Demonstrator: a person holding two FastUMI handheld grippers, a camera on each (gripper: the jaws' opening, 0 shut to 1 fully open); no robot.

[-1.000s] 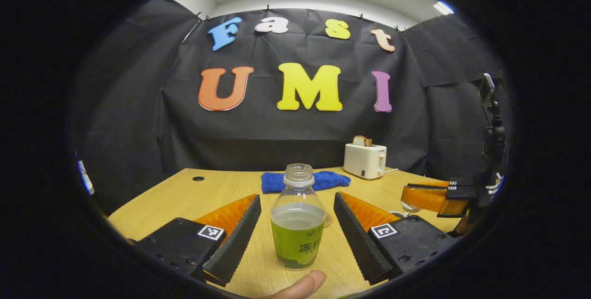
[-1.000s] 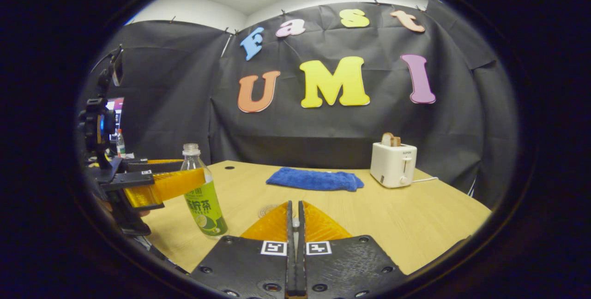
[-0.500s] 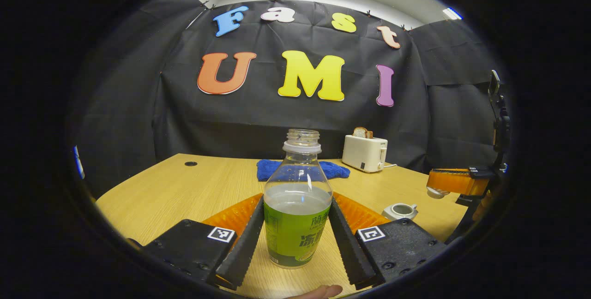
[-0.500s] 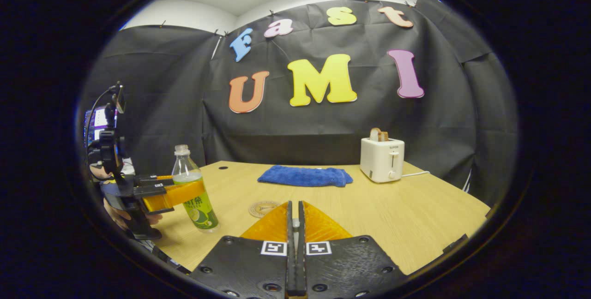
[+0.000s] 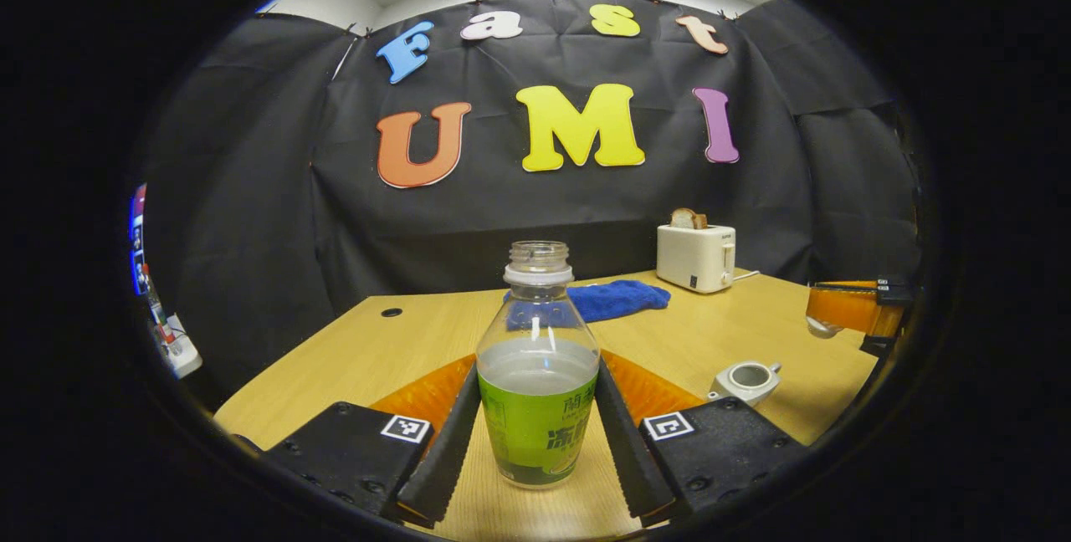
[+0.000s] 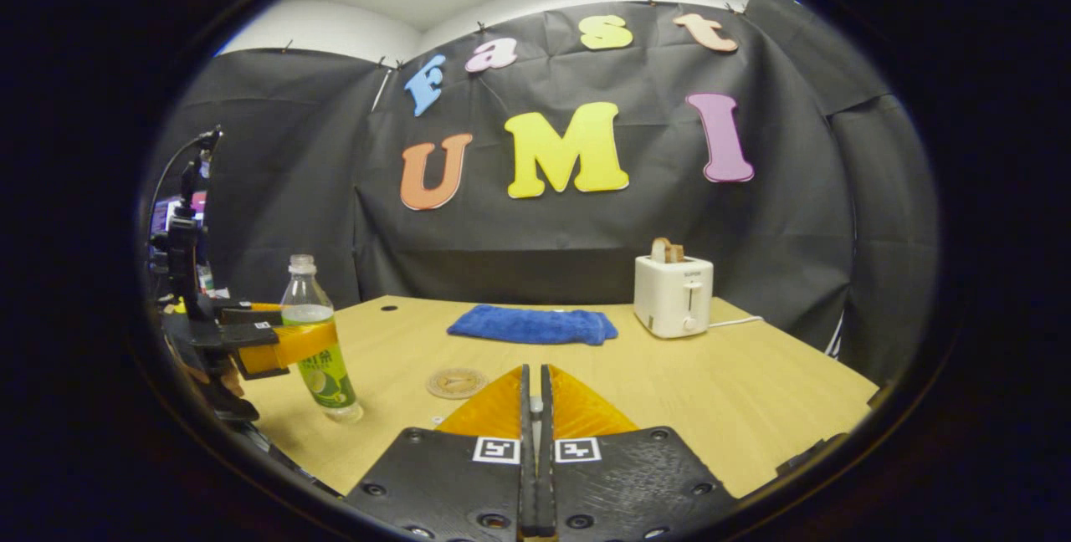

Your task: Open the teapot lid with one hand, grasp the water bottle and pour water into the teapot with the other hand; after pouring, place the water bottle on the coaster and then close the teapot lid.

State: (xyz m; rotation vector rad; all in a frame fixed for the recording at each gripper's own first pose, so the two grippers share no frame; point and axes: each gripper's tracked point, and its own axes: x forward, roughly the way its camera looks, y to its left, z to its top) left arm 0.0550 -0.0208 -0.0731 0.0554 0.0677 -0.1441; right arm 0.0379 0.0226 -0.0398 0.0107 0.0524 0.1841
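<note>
A clear water bottle [image 5: 536,391] with a green label, no cap and about half full stands upright between my left gripper's [image 5: 537,370] fingers, which press on both its sides. In the right gripper view, the bottle [image 6: 318,354] and left gripper [image 6: 289,343] are at the table's left edge. A small white teapot [image 5: 747,379] sits open to the right of the bottle. My right gripper [image 6: 534,373] is shut on a small pale knob; in the left gripper view, this right gripper [image 5: 841,308] hovers right of the pot with the teapot lid [image 5: 820,326] under its fingers. A round coaster [image 6: 457,382] lies left of centre.
A white toaster [image 6: 673,295] with toast stands at the back right of the wooden table [image 6: 753,391], its cord running right. A folded blue cloth [image 6: 531,324] lies at the back centre. A cable hole [image 5: 391,312] is near the back left corner.
My left gripper has shut on the bottle, which stood free between open fingers a second ago. A person's fingertip at the bottom has gone. The right gripper has drifted right with the lid.
</note>
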